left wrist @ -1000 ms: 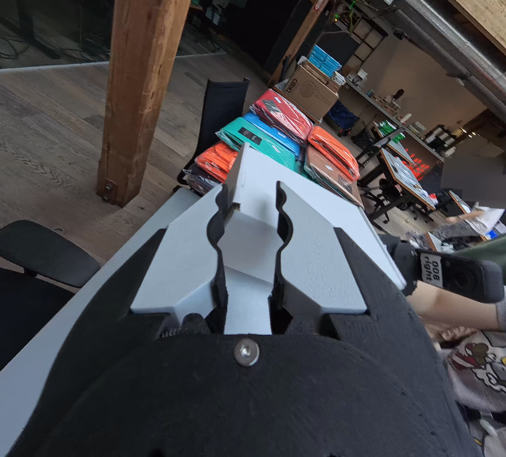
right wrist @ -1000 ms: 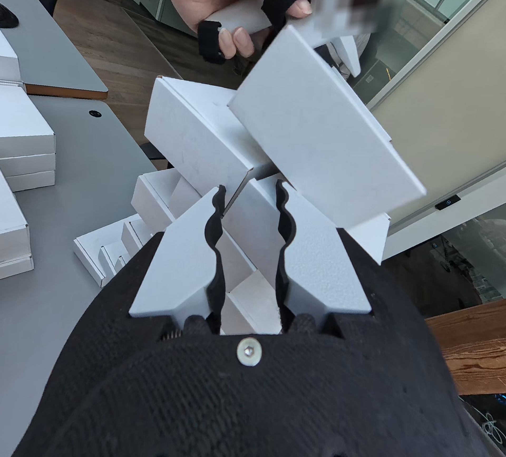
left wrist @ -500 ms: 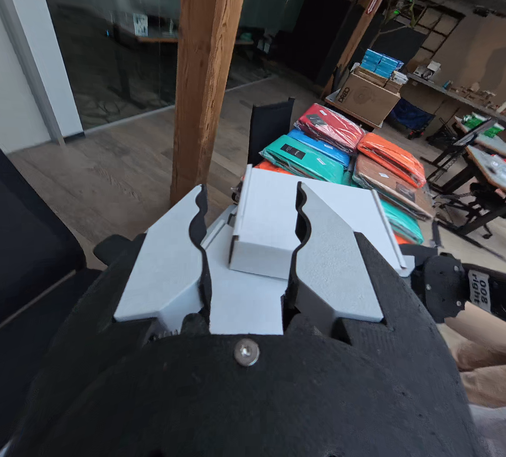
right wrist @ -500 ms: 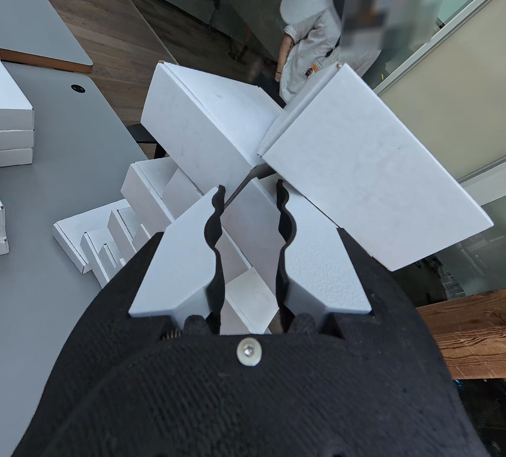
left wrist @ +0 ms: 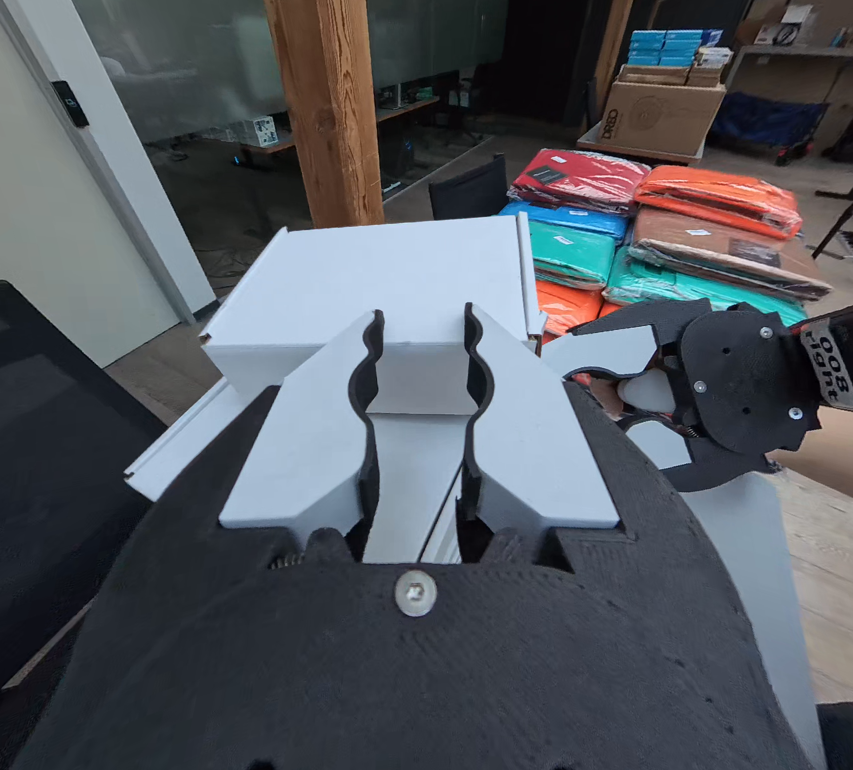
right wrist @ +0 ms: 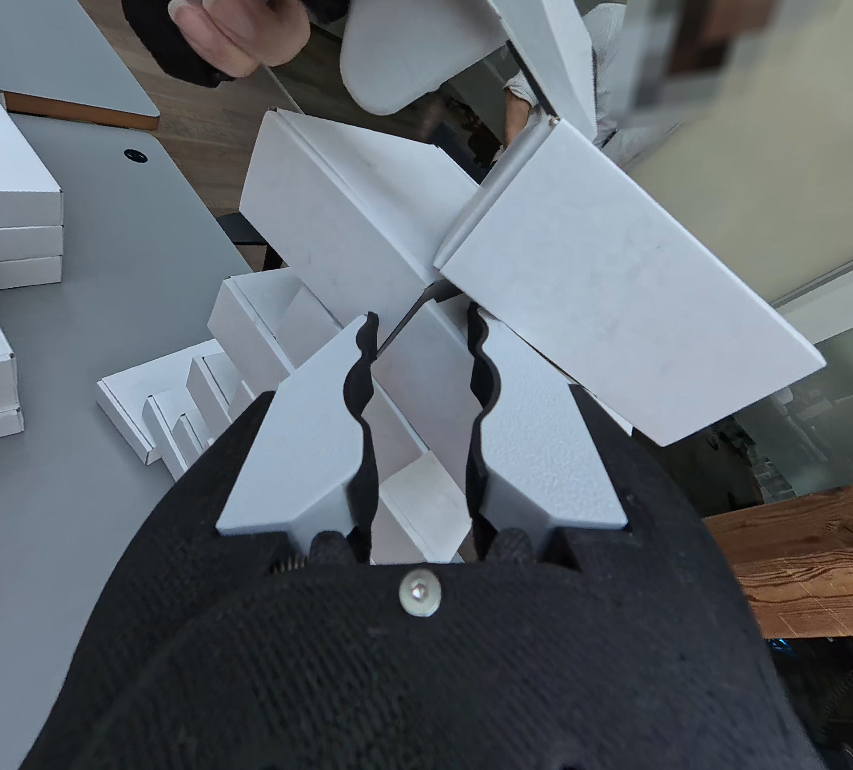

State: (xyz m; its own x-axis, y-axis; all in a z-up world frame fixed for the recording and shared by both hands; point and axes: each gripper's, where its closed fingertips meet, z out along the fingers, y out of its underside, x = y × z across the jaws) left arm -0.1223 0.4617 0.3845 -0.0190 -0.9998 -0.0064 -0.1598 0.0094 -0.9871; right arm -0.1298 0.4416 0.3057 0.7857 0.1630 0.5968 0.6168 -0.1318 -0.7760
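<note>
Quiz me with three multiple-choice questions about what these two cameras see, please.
1. Where is the wooden post?
A on the grey table
B behind the white box
C right of the coloured packs

2. What colour is the topmost left pack?
A red
B yellow
C black

3. How is the white box before the right tongs?
A taped shut
B crushed flat
C panels spread open

Answers: B, the post rises beyond the box; A, its wrap is red; C, two panels splay from one fold.

Open-plan workshop or office: glass partition (left wrist: 415, 9) at top, timber post (left wrist: 323, 79) centre, cardboard carton (left wrist: 660, 116) and wrapped cloth packs (left wrist: 669, 231) right.
</note>
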